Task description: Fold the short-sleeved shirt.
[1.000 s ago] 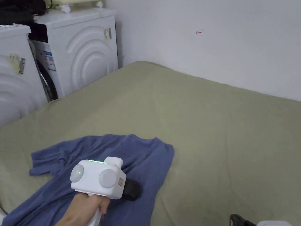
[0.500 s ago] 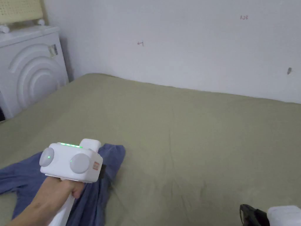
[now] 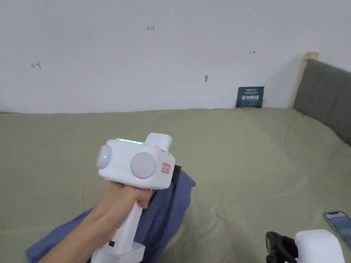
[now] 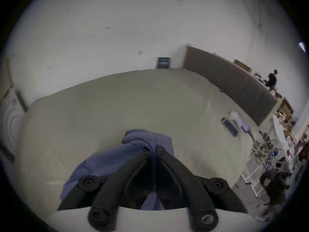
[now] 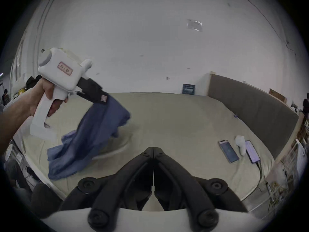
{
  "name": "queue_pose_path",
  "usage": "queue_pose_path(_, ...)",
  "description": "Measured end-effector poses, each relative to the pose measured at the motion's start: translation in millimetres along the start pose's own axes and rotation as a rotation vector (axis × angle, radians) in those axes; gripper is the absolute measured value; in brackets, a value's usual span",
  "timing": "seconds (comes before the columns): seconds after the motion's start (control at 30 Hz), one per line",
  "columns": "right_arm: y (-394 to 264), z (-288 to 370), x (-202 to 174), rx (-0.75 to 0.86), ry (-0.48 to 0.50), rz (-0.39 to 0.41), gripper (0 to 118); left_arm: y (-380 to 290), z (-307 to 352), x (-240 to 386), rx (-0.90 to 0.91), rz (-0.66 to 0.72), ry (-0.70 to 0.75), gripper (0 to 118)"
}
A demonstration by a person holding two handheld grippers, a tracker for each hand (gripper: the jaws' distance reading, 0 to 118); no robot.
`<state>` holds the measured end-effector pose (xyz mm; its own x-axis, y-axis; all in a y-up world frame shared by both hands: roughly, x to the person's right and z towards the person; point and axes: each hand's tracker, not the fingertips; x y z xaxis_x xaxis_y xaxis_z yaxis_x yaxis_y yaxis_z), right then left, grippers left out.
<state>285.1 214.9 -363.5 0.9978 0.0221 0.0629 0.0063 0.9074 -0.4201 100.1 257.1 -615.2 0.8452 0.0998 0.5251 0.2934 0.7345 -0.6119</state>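
Nearest, low at the right edge of the head view, the right gripper (image 3: 274, 245) is seen above bare sheet; in its own view its jaws are pressed together with nothing between them.

A little farther and to the left, the left gripper (image 5: 102, 99) is held up off the bed by a hand (image 3: 118, 205). Its jaws are closed on a bunched fold of the blue shirt (image 5: 87, 135) (which part of the garment is pinched cannot be told). In the left gripper view, cloth is seen gathered at the meeting tips (image 4: 154, 149).

From that pinch the shirt hangs down and toward the near left, its lower end trailing on the olive sheet of the bed (image 3: 240, 154) near the near-left edge. Its long axis therefore runs from the raised left gripper down and back toward the person, and it is crumpled rather than spread.

The coming move is judged to turn on this: the free hanging cloth lies left of the right gripper and below the left one, so the right gripper is the one free to reach across and take a second point for spreading the shirt flat. No fold is yet made.

Farther right, two phones (image 5: 229, 151) lie on the sheet, well apart from the shirt; beyond them stands the headboard (image 3: 325, 92), and the white wall (image 3: 171, 51) closes the far side.
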Motion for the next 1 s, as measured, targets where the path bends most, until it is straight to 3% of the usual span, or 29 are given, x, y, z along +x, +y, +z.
queue_pose_path(0.17, -7, -10, 25, -0.022, -0.058, -0.036, 4, -13, -87, 43, -0.116, -0.017, -0.09, 0)
queue_pose_path(0.3, -15, -20, 35, -0.054, -0.073, -0.049, 4, -55, -147, 41, -0.235, 0.01, -0.037, 5)
queue_pose_path(0.33, -17, -22, 37, -0.063, -0.078, -0.053, 4, -65, -155, 37, -0.246, 0.018, -0.035, 10)
queue_pose_path(0.37, -18, -23, 38, -0.068, -0.078, -0.057, 4, -72, -156, 33, -0.261, 0.041, -0.006, 33)
queue_pose_path(0.4, -18, -24, 39, -0.071, -0.079, -0.061, 4, -77, -156, 29, -0.261, 0.044, -0.004, 88)
queue_pose_path(0.43, -18, -24, 39, -0.071, -0.081, -0.064, 4, -82, -151, 23, -0.253, 0.051, -0.002, 118)
queue_pose_path(0.5, -16, -24, 38, -0.064, -0.081, -0.069, 4, -79, -121, 18, -0.165, 0.053, 0.037, 111)
queue_pose_path(0.67, 1, -8, 21, 0.037, -0.019, -0.102, 4, -87, 4, 2, 0.06, 0.101, 0.138, 110)
queue_pose_path(0.73, 8, 0, 8, 0.064, -0.014, -0.067, 4, -108, 73, -8, 0.216, 0.151, 0.218, 99)
queue_pose_path(0.77, 9, 6, 0, 0.092, -0.009, -0.041, 4, -118, 106, -9, 0.279, 0.152, 0.284, 83)
queue_pose_path(0.83, 13, 15, -13, 0.113, 0.005, -0.035, 4, -143, 158, -15, 0.397, 0.146, 0.385, 9)
queue_pose_path(0.87, 14, 20, -19, 0.132, 0.018, -0.035, 4, -155, 180, -17, 0.432, 0.15, 0.453, 0)
queue_pose_path(1.0, 15, 34, -41, 0.18, 0.021, -0.015, 4, -187, 239, -23, 0.504, 0.207, 0.591, 0)
